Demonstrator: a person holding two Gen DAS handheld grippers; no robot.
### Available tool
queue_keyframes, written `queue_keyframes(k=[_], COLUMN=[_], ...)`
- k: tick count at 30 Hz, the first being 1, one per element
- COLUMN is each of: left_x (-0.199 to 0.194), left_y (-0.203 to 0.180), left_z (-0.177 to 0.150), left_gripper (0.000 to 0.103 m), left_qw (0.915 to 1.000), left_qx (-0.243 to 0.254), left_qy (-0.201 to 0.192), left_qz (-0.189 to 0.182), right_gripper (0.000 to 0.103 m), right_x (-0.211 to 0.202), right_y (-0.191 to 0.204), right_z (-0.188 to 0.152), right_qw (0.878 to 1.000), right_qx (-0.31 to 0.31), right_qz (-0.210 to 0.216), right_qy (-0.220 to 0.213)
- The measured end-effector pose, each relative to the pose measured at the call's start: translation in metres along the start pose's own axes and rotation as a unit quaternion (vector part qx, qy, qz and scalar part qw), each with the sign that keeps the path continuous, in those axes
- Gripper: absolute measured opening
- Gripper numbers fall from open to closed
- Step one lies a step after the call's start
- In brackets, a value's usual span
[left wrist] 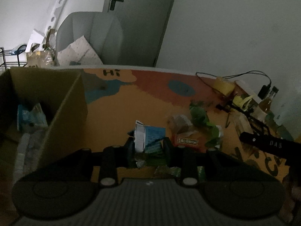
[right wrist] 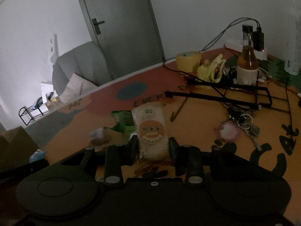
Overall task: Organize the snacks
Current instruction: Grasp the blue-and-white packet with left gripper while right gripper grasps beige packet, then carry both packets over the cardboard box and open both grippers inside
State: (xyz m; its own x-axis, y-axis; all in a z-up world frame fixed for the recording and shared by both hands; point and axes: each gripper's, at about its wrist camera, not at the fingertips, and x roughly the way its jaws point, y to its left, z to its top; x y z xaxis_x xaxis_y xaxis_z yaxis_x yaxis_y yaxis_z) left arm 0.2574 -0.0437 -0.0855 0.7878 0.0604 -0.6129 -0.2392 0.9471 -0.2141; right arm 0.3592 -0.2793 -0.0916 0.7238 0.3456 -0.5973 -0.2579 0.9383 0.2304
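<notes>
Two grips: each gripper has its jaws drawn narrow onto a snack, pads pressing the wrapper from both sides.
Left gripper [left wrist: 147,146]: clamps a blue snack packet [left wrist: 150,137] by its crimped silver end, green packets [left wrist: 160,158] bunched just beneath it; whether those are gripped too I cannot tell.
Right gripper [right wrist: 152,146]: pinches a pale rice-cracker packet [right wrist: 150,131] at its near end, the packet standing up and away from the fingers.
Destination: the cardboard box [left wrist: 62,101] stands at far left with a divider; a bluish packet [left wrist: 30,116] already lies in its left compartment.
Doing it well: carry each packet clear above the box wall before letting go, one hand at a time (the wrappers are slippery and held by an edge), and keep like with like per compartment.
Left view only: the box interior, loose green wrappers [left wrist: 199,113] and a red-labelled packet [left wrist: 187,141] on the table mat [left wrist: 131,103].
Right view only: a glass bottle [right wrist: 247,56], a yellow tub [right wrist: 188,61], a key bunch [right wrist: 246,122], black cables.
</notes>
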Motion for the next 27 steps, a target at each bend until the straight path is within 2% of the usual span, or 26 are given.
queue_keyframes(k=[16, 27], left_x=[-0.053, -0.077], left_y=[0.016, 0.043], left_z=[0.014, 0.021], left_gripper=[0.032, 0.032], left_qw=[0.9987, 0.9983], left_qx=[0.027, 0.018], left_qy=[-0.033, -0.051], left_qz=[-0.026, -0.023], right_gripper=[0.033, 0.033], right_x=[-0.044, -0.053], right_y=[0.05, 0.089], right_z=[-0.011, -0.013], right_qw=[0.998, 0.997], right_qx=[0.037, 0.022], right_qz=[0.03, 0.062], right_qy=[-0.037, -0.041])
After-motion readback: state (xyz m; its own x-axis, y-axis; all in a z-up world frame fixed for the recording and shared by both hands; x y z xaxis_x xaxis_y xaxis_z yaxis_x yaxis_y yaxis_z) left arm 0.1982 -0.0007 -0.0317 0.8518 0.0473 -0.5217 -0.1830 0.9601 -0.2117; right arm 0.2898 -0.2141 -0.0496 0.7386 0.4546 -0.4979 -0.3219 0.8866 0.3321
